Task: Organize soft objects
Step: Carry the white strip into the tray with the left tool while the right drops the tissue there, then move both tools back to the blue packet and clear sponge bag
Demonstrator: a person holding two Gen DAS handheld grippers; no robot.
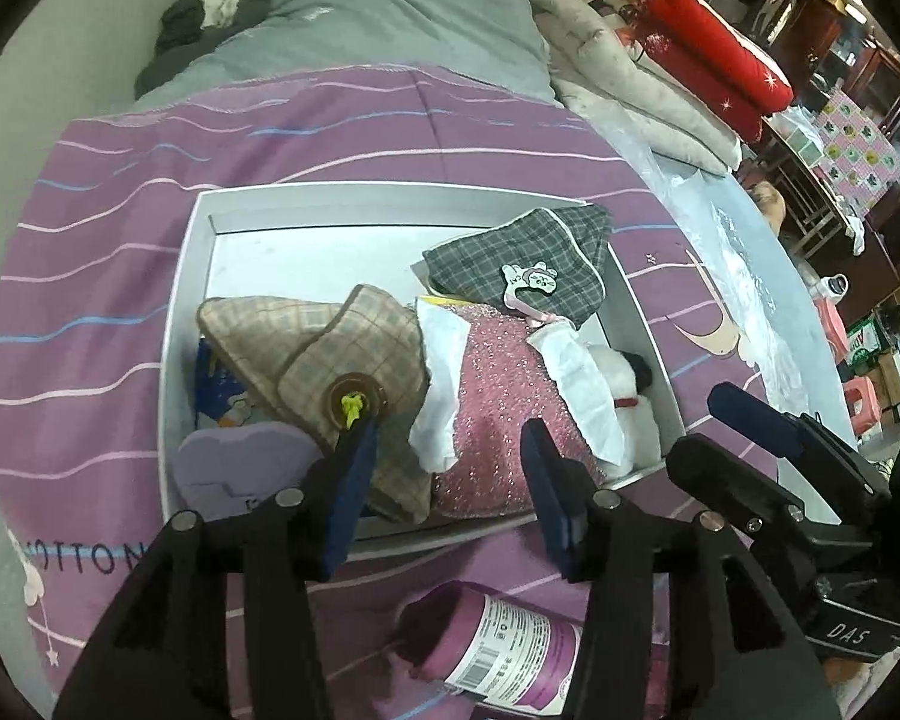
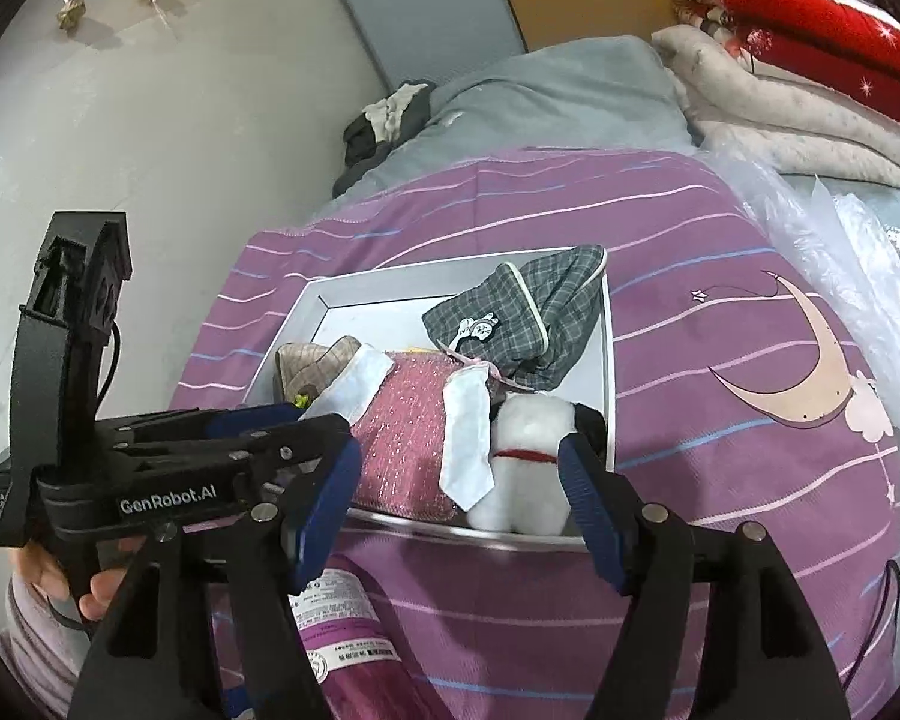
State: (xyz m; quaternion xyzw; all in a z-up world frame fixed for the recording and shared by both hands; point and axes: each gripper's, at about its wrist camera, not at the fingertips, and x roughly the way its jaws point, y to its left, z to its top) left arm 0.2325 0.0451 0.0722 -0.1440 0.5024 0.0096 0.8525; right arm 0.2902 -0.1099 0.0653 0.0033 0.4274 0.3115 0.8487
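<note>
Left wrist view: the left hand-held gripper hangs over the near end of the box, jaws partly apart and holding nothing. Its left pad sits just beside the brown button of the tan hat, at about 10 o'clock from the gap; whether it touches the cloth I cannot tell. The pink top lies straight ahead at 12 o'clock, not pinched. At 6 o'clock, outside the box on the bed, lies a purple bottle.

The right hand-held gripper is also open, wider, and empty. The white plush sits just beyond its gap at about 1 o'clock, near the right pad but not gripped. At 12 o'clock, further in, the grey plaid cloth rests against the far right corner of the box, one fold draped over the rim.

By my reading, this is a release: the pink top looks laid in, with both pairs of jaws let go above it. The soft things all sit inside the box, crowded toward its near and right sides, the far left floor bare. The next move likely calls for lifting both hand-held grippers straight clear without snagging collar or hat, then tucking the draped plaid fold inside.
</note>
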